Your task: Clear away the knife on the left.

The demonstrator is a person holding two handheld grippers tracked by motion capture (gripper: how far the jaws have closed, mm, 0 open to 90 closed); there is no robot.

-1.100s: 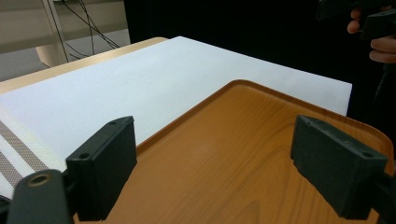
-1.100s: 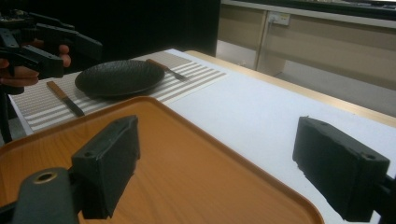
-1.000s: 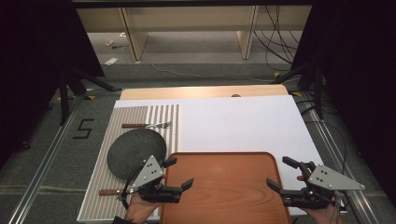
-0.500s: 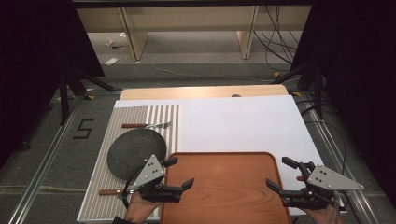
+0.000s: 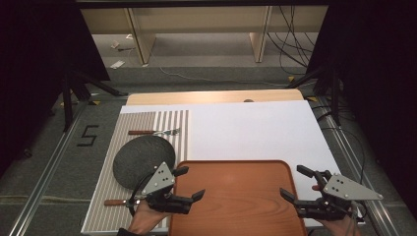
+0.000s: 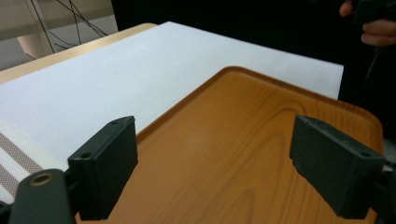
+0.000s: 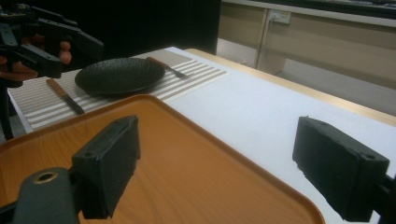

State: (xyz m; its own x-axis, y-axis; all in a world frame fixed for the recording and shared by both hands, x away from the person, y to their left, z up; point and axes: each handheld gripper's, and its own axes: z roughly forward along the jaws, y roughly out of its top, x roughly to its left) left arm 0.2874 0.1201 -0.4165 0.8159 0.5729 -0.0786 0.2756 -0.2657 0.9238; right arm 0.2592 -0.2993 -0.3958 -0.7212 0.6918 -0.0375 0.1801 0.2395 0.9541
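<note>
A wooden tray [image 5: 236,196] lies empty at the near edge of the surface [image 5: 255,128], beside the striped placemat [image 5: 147,123] carrying a dark plate [image 5: 140,157], fork [image 5: 155,132] and knife [image 5: 115,202]. The left gripper [image 5: 189,184] and right gripper [image 5: 295,183] flank the tray, fingers [image 6: 105,172] released and grasping nothing. This looks like a set-up step; next probably means closing on the tray's side rims.

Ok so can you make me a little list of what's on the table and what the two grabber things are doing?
tray: orange-brown wooden tray, bare, at the near edge
plate: dark round plate on the striped placemat
fork: fork beyond the plate
knife: knife on the placemat, nearer the person than the plate
table cover: white sheet
left gripper: left gripper open, at the tray's left edge
right gripper: right gripper open, at the tray's right edge
</note>
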